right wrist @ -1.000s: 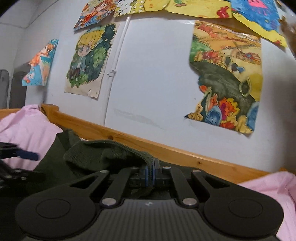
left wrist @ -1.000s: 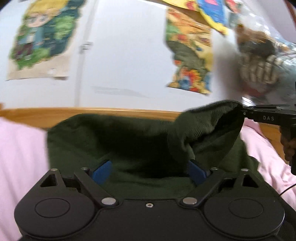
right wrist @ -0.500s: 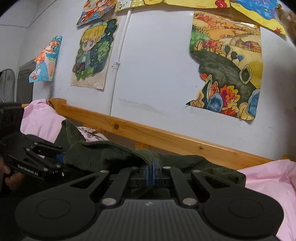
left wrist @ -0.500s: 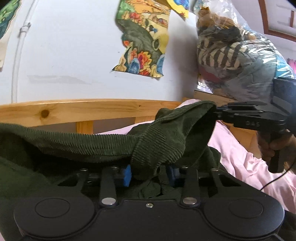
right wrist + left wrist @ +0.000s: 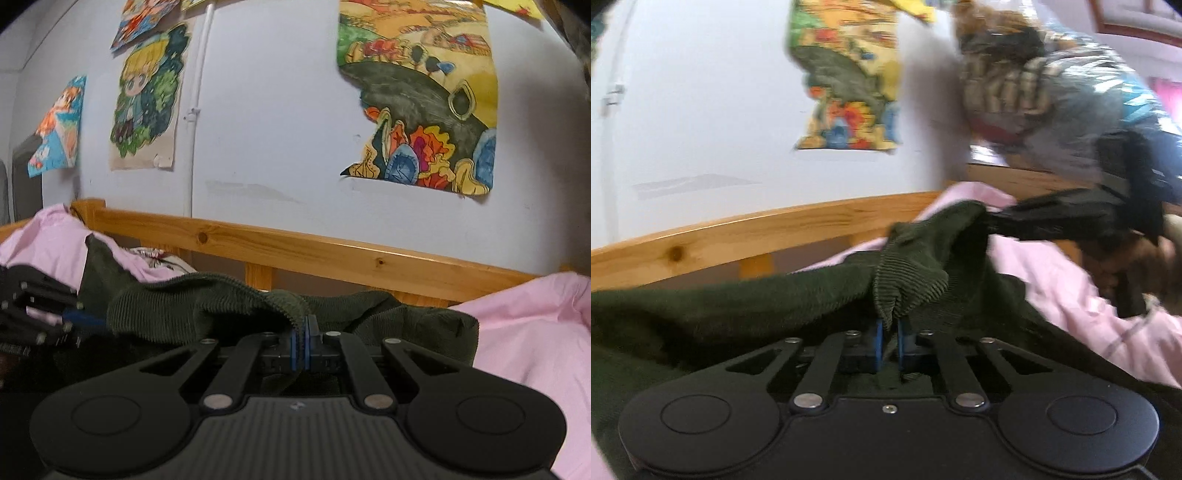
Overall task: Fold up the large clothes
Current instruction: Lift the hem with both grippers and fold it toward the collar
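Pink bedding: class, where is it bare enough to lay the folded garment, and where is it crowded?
Bare pink bedding lies right of the green garment, below the wooden rail. Crowded: the middle, where the left gripper and right gripper pinch the garment.

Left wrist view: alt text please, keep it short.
The left gripper, its jaws just closed, pinches a ribbed fold of a dark green garment lying on pink bedding. At right, the right gripper holds another part of it, before a wooden bed rail and postered wall.
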{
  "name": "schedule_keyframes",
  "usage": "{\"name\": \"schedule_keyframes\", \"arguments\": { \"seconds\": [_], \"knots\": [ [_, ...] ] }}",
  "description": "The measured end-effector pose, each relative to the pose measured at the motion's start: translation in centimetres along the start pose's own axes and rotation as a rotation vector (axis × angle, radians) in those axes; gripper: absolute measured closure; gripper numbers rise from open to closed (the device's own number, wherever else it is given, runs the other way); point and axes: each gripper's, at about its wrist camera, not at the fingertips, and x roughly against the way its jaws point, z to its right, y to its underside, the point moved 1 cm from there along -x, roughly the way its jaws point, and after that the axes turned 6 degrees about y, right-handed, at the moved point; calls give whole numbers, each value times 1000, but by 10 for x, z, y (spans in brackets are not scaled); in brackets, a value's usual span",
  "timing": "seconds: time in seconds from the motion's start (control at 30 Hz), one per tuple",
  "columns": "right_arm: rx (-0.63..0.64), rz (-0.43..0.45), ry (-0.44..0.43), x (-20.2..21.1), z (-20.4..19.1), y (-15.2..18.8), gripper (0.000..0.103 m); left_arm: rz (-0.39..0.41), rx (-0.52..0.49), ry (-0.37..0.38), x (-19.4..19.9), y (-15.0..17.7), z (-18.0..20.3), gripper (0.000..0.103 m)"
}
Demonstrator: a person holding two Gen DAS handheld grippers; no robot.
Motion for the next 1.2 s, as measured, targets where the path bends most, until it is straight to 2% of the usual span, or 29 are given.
{"name": "schedule_keyframes", "arguments": {
  "seconds": [0.1,0.17,0.23,0.33,0.4,0.43,0.47,0.53,0.67,0.73,0.8,0.83,0.9,1.0,1.07,1.2],
  "knots": [
    [90,38,59,11,-15,0,98,5,-32,-203,7,-4,16,99],
    [184,121,121,34,-35,3,98,22,-91,-407,12,-4,32,100],
    [243,220,172,64,-57,10,98,79,-153,-562,20,1,50,100],
    [315,325,296,91,-90,30,98,100,-241,-682,26,21,73,100],
    [332,339,346,98,-101,46,98,84,-389,-737,23,43,88,100],
    [338,330,367,99,-104,56,98,68,-423,-734,23,52,92,100],
    [406,225,357,100,-105,65,98,47,-461,-721,23,63,95,100],
    [464,186,341,103,-106,86,98,-3,-522,-692,21,82,101,100],
    [541,69,287,104,-101,121,98,-124,-553,-592,12,111,107,100],
    [523,-3,274,102,-97,131,97,-182,-487,-481,10,120,106,100],
    [431,-62,240,105,-89,132,84,-229,-433,-424,9,126,103,99],
    [389,-79,225,108,-85,130,81,-220,-381,-392,14,124,98,99],
    [307,-106,184,116,-78,123,53,-218,-239,-333,21,119,81,99],
    [168,-139,142,131,-68,111,41,-211,-1,-263,31,111,51,99],
    [46,-174,110,139,-61,102,36,-209,97,-218,37,113,39,94],
    [-280,-261,-35,146,-51,93,24,-159,195,-156,65,107,32,64]
  ]
}}
